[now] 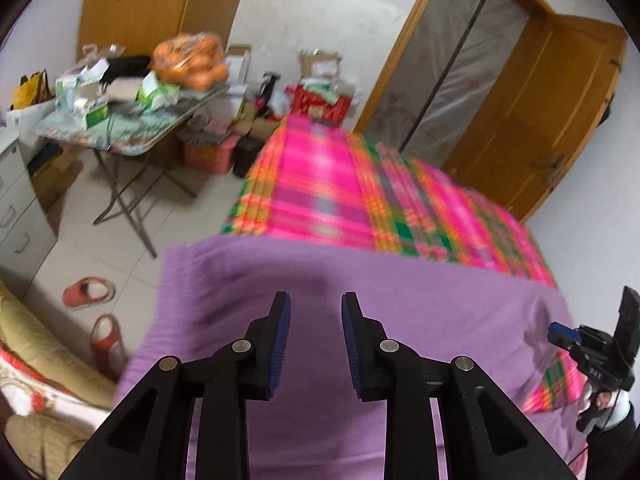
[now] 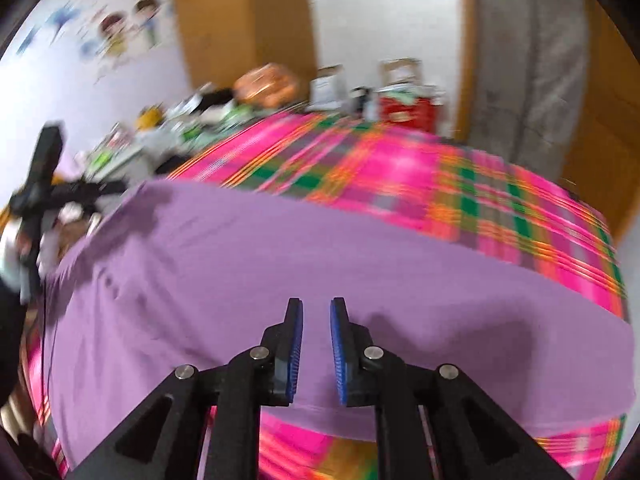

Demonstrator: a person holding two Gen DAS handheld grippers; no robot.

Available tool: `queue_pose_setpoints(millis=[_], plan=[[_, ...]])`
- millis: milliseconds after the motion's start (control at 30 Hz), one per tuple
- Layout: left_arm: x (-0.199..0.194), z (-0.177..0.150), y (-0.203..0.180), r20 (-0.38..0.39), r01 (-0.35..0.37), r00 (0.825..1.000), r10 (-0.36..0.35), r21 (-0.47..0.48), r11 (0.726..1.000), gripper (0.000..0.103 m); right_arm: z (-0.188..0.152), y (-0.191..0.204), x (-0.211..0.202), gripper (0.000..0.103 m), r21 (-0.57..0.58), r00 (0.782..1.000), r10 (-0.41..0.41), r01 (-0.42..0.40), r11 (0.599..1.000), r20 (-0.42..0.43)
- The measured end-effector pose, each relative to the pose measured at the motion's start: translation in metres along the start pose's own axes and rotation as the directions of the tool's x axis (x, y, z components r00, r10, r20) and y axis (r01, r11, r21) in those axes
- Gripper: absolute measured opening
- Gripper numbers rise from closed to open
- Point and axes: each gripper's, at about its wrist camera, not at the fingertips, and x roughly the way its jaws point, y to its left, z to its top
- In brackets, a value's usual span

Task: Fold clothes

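A plain purple garment (image 1: 360, 320) lies spread flat across the near end of a bed covered with a pink, green and orange plaid sheet (image 1: 320, 184). Its cloth reaches the bed's left edge, and a patch of plaid shows past its right edge.

The left gripper (image 1: 316, 304), black with blue ribbed pads, hangs over the garment with its jaws apart and nothing between them. The right gripper (image 2: 316, 312), of the same make, also sits above the purple cloth; its 2 fingers stand closer together, a narrow gap with nothing in it. Each gripper shows in the other's view: the right one at the bed's right side (image 1: 592, 356), the left one at the left side (image 2: 40, 188).

Beyond the bed, a folding table (image 1: 132, 136) carries a clear plastic bag of oranges (image 1: 192, 60) and several green-and-white boxes (image 1: 92, 108); what the boxes contain cannot be told. A red box (image 1: 320, 104) stands at the bed's far end. 2 red slippers (image 1: 88, 292) lie on the tiled floor.
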Motion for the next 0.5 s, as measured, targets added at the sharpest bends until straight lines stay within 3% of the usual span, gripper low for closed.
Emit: queue_pose_setpoints(millis=[133, 233, 367, 500], plan=[[0.016, -0.006, 0.038, -0.057, 0.03, 0.998, -0.032, -0.039, 0.999, 0.028, -0.013, 0.028, 0.028, 0.017, -0.043, 0.996, -0.012, 0.008, 0.999, -0.093], [0.022, -0.003, 0.049, -0.08, 0.051, 0.995, -0.054, -0.039, 0.998, 0.027, -0.005, 0.023, 0.03, 0.02, -0.004, 0.995, -0.034, 0.034, 0.999, -0.097], [0.03, 0.013, 0.053, -0.036, -0.005, 0.999, 0.005, 0.003, 1.0, 0.027, 0.01, 0.007, 0.022, 0.021, 0.024, 0.996, -0.065, 0.067, 0.997, -0.054], [0.04, 0.028, 0.06, -0.027, 0.055, 0.998, -0.055, -0.012, 0.998, 0.028, 0.028, 0.002, 0.021, 0.024, 0.004, 0.998, -0.054, 0.055, 0.999, -0.03]])
